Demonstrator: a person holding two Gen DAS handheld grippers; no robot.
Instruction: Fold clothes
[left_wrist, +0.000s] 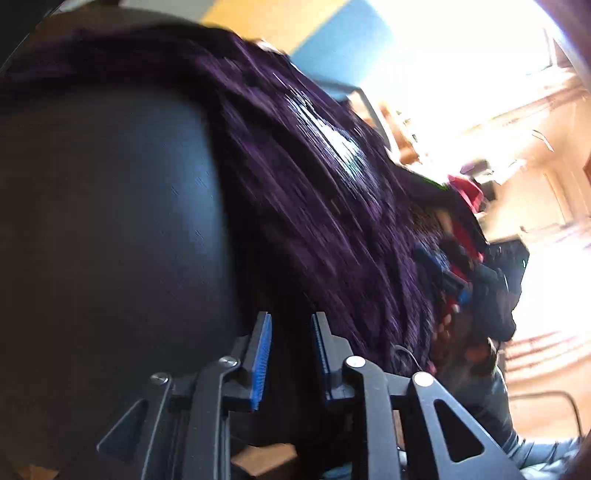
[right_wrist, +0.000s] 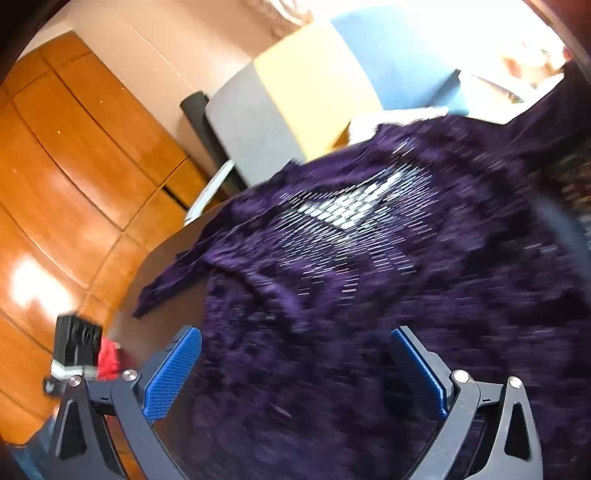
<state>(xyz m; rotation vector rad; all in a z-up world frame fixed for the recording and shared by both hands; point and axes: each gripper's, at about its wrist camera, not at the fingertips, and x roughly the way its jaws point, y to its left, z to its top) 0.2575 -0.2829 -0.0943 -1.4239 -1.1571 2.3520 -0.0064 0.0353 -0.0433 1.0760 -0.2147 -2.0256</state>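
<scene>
Purple top (right_wrist: 369, 258) is spread flat on the dark table (left_wrist: 110, 221) so it can be folded. Both grippers are empty: left gripper (left_wrist: 291, 354) narrow, right gripper (right_wrist: 295, 369) wide.

Glossy wooden wardrobe (right_wrist: 74, 166), beige wall (right_wrist: 166, 40), bright glare.

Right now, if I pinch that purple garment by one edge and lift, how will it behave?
The purple garment would probably sag and drape, since it already lies in soft folds over the dark table. Its fuzzy-looking surface suggests decent grip. The shiny patch may be stiffer, though blur makes that uncertain.
</scene>
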